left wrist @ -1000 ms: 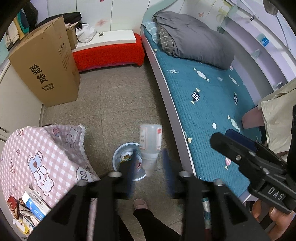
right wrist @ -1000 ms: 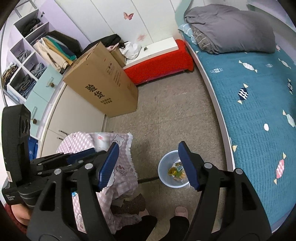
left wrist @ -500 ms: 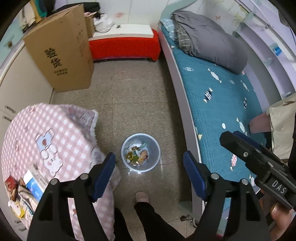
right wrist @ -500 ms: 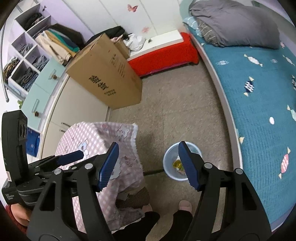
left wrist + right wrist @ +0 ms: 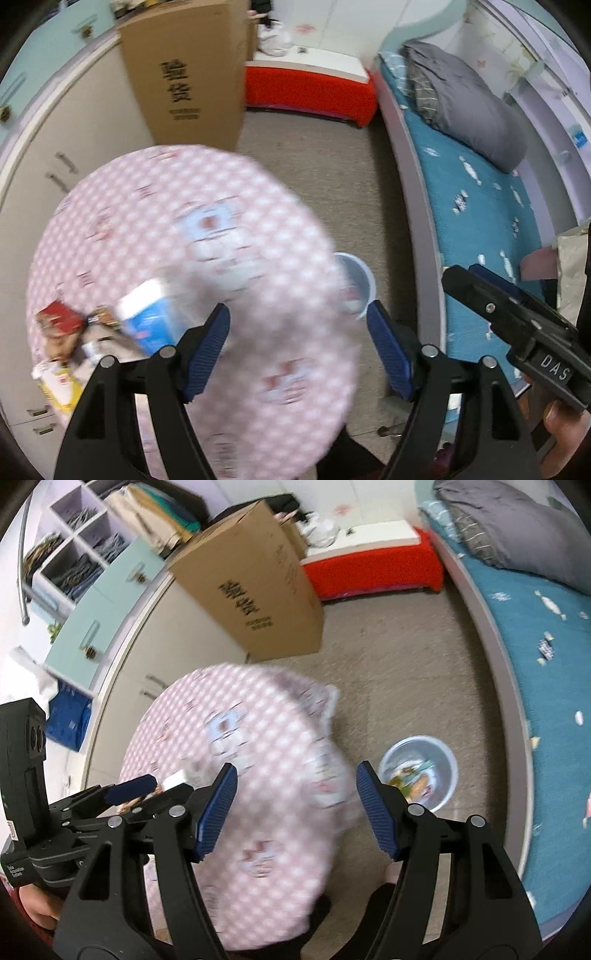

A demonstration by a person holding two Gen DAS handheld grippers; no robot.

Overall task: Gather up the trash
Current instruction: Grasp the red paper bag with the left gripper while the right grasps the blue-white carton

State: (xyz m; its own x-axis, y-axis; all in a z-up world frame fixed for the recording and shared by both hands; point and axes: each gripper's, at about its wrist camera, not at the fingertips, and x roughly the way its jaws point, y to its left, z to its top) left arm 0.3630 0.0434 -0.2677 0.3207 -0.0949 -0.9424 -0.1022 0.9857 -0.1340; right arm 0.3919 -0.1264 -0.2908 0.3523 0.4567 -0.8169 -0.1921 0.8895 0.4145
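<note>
A small blue-grey trash bin (image 5: pixel 421 771) with wrappers inside stands on the floor between the table and the bed; its rim shows in the left wrist view (image 5: pixel 360 275). A round table with a pink checked cloth (image 5: pixel 184 236) carries a blue and white carton (image 5: pixel 149 319), a red packet (image 5: pixel 59 319) and more wrappers at its left edge. My left gripper (image 5: pixel 299 350) is open and empty above the table. My right gripper (image 5: pixel 297 812) is open and empty, over the table's near side (image 5: pixel 258 775). Both views are blurred.
A large cardboard box (image 5: pixel 188 74) stands by white cupboards (image 5: pixel 44 140) on the left. A red bench (image 5: pixel 310 88) is at the back. A bed with a teal cover (image 5: pixel 480 206) and grey duvet (image 5: pixel 461 99) runs along the right.
My left gripper let a clear plastic bottle go over the bin, opened, then swung left from the bin to over the table. The right gripper shifted left too.
</note>
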